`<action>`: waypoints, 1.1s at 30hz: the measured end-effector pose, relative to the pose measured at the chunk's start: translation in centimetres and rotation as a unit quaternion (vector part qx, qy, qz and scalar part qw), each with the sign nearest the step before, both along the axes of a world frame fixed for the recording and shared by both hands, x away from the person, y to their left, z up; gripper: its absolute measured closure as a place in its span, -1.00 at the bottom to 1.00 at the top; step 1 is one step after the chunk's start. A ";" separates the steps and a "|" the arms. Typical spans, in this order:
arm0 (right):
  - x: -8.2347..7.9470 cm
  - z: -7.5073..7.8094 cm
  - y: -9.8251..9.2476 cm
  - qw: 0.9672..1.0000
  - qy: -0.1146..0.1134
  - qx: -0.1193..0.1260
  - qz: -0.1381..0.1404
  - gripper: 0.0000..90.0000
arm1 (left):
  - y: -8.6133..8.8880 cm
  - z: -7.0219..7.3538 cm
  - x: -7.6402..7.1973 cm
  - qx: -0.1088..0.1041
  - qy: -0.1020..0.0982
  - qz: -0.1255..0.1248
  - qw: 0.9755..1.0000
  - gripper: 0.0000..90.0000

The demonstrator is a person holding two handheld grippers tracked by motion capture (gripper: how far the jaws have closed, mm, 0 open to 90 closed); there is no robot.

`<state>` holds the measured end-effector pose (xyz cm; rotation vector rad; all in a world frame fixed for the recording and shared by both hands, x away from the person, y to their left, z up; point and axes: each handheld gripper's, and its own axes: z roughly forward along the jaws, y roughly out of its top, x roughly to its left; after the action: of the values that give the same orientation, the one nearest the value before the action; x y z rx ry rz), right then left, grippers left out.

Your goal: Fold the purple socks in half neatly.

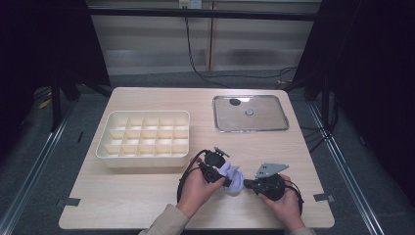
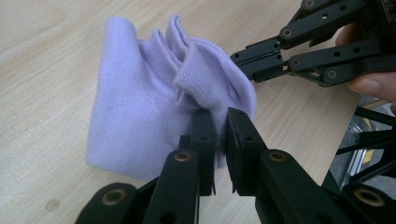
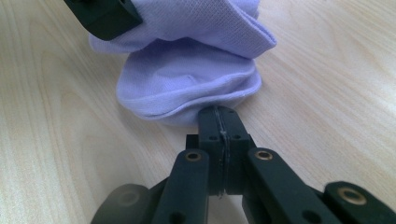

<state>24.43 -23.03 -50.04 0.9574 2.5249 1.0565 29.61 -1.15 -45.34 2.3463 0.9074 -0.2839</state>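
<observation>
Left fingers (image 2: 219, 140) stand a narrow gap apart at the near edge of the lilac sock (image 2: 149, 107); cloth bunches right at the tips, but whether they pinch it I can't tell. Right fingers (image 3: 219, 122) are pressed fully together, tips at the sock's folded rim, seemingly nipping a thin edge of it, though the cloth between them isn't clearly visible. In the left gripper view the right gripper comes in from the upper right with its tips at the sock's far edge.

The sock lies crumpled and partly folded on the desk (image 1: 147, 196), near the front edge, between the two grippers, left gripper (image 1: 226, 182) on one side, right gripper (image 1: 246, 184) on the other.

Progress, as a judgement: folding under way, the sock doubled over but loose and uneven, not yet stowed. Farther back, the divided box (image 1: 143, 138) stands with all its cells bare; farther right, a metal tray (image 1: 250, 113). Left to do, probably: finish the fold, move it to a cell.
</observation>
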 end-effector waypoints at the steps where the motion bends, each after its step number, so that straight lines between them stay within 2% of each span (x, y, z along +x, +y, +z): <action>1: 0.0 0.0 0.0 1.000 0.000 0.000 0.000 0.99 | 0.0 0.0 0.0 0.003 0.000 -0.001 1.000 0.82; 20: 0.0 0.0 0.0 1.000 0.001 0.002 0.001 0.99 | -0.7 -0.3 -0.2 0.005 0.002 -0.010 1.000 0.81; 33: 0.0 0.0 0.0 1.000 0.000 0.001 0.003 0.99 | -0.6 -0.4 -0.3 -0.001 0.005 -0.009 1.000 0.73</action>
<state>24.44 -23.03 -50.05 0.9501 2.5286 1.0613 29.35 -1.70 -45.77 2.3543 0.8909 -0.3032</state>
